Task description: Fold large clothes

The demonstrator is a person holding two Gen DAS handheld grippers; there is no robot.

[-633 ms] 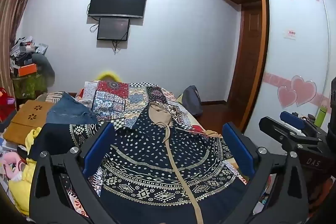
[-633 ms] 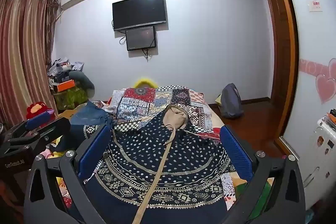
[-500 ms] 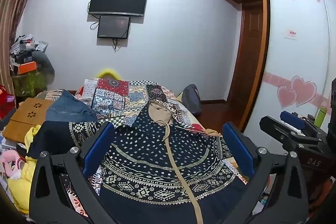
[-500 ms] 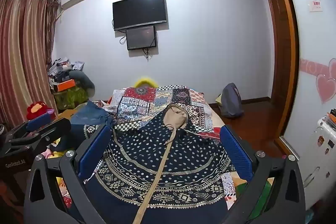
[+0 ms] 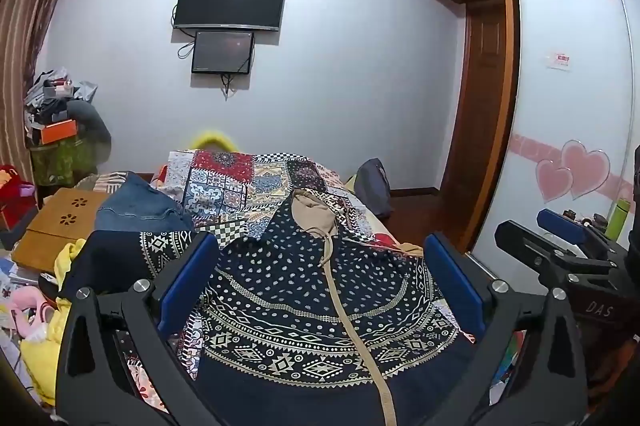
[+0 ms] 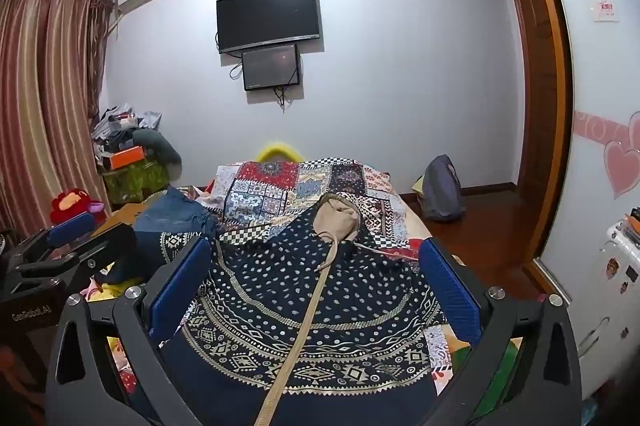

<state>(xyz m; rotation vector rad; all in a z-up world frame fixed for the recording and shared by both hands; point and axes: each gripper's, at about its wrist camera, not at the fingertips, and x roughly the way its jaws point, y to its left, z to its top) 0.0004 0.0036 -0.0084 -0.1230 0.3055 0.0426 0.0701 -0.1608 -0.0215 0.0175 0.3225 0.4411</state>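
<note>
Both tools up over the bed [image 5: 224, 182], side by side. Left tool [image 5: 320, 278] spread wide, nothing btwn its blue pads [image 5: 188, 278]. Right tool [image 6: 316, 286] same: wide, gripping nothing. The big navy patterned garment [image 5: 304, 298] lies spread flat on the patchwork bedspread, tan hood [image 5: 314, 216] toward the far end, tan strip running down the middle. Folded jeans [image 5: 140, 210] sit off to the left of it (apart from the garment, near a wooden board [image 5: 60, 226]). TV [image 6: 268, 16] on the back wall.

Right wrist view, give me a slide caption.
Open right claw above a spread navy patterned garment on the bed, folding not yet begun.
</note>
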